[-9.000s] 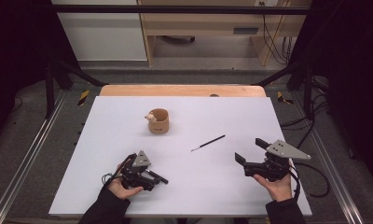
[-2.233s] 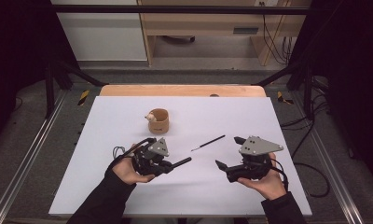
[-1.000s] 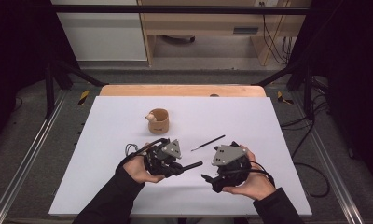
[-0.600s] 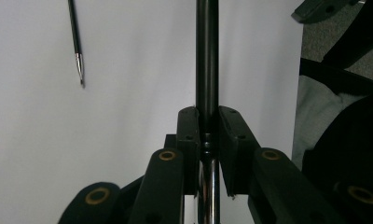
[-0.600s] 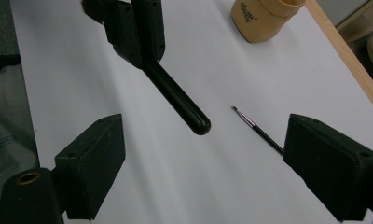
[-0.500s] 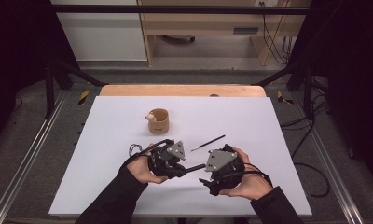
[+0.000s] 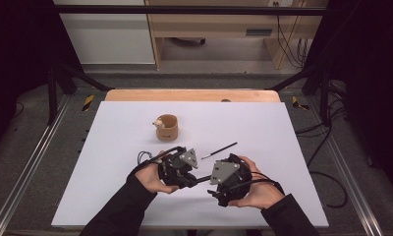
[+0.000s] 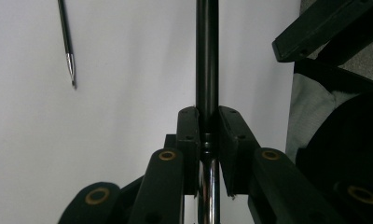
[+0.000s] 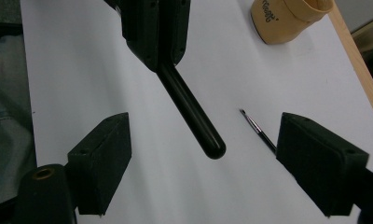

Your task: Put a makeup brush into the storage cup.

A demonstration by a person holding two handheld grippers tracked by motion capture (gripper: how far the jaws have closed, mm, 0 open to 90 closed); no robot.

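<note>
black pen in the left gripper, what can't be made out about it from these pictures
- Black pen: in the left gripper view its far end is cut off by the top edge; the left gripper hides its middle.
- In the high view both hands and the right gripper cover most of it.
- Cup: in the right gripper view the top edge cuts it off, and its print is too small to read.
- Thin brush: a jaw hides its handle there.

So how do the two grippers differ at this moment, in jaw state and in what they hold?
The left gripper is shut on a black pen; the right gripper stands open, its jaws having just been closing, pads clear of it. The left gripper holds the pen's middle; the right gripper has only the pen's rounded end between its jaws. Both are hand-held over the white table.
</note>
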